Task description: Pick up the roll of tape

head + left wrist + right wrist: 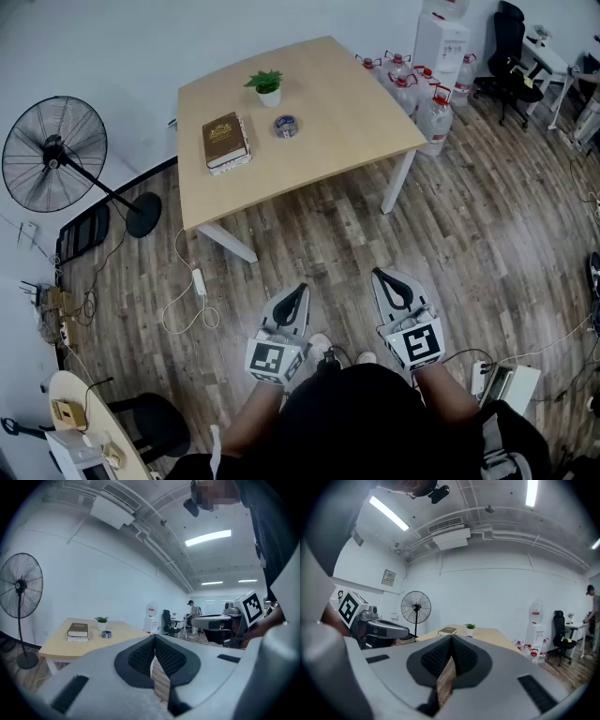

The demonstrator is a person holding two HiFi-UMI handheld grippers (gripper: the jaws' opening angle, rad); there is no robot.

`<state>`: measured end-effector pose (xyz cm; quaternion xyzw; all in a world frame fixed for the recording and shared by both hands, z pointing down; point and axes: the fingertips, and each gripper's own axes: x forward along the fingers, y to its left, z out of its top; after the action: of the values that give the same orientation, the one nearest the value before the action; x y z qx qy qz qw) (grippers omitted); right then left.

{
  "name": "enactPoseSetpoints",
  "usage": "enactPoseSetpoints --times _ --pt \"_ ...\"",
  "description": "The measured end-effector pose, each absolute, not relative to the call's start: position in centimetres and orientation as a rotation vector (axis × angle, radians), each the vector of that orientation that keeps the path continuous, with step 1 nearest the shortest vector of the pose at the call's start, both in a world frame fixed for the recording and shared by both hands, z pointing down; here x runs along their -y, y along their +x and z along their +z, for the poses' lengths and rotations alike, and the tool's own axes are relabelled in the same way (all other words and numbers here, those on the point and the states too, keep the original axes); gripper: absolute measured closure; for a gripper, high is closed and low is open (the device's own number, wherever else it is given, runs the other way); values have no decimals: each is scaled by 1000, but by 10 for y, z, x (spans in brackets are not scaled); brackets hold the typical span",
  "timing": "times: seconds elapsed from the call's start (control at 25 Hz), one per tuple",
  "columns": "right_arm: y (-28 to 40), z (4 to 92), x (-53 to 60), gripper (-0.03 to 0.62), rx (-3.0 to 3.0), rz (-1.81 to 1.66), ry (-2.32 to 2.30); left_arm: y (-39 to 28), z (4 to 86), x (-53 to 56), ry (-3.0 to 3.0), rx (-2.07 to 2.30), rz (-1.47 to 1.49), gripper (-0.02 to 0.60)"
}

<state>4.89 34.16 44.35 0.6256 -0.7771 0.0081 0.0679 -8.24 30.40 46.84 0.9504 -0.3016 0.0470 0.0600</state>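
I hold my left hand-held gripper (298, 291) and my right hand-held gripper (379, 275) out in front of my body, side by side and a little apart, both pointing forward and only slightly downward. Each has its jaws pressed together at the tips, with nothing between them. My left forearm (251, 417) and right forearm (450, 396) reach out from my torso, roughly parallel.

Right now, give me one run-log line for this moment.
stage: pre-reach, short of table | tape roll: on table beside book, untouched | left gripper: shut, empty | right gripper: shut, empty
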Motion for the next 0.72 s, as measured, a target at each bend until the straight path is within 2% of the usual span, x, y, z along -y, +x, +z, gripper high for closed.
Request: enactPoseSetpoints --times 0.48,0.72 --pt "62 444 -353 600 2334 10 1898 -79 464 -314 2887 926 121 578" --pt "53 436 -329 599 2354 3 1974 -99 460 -293 2892 927 114 578"
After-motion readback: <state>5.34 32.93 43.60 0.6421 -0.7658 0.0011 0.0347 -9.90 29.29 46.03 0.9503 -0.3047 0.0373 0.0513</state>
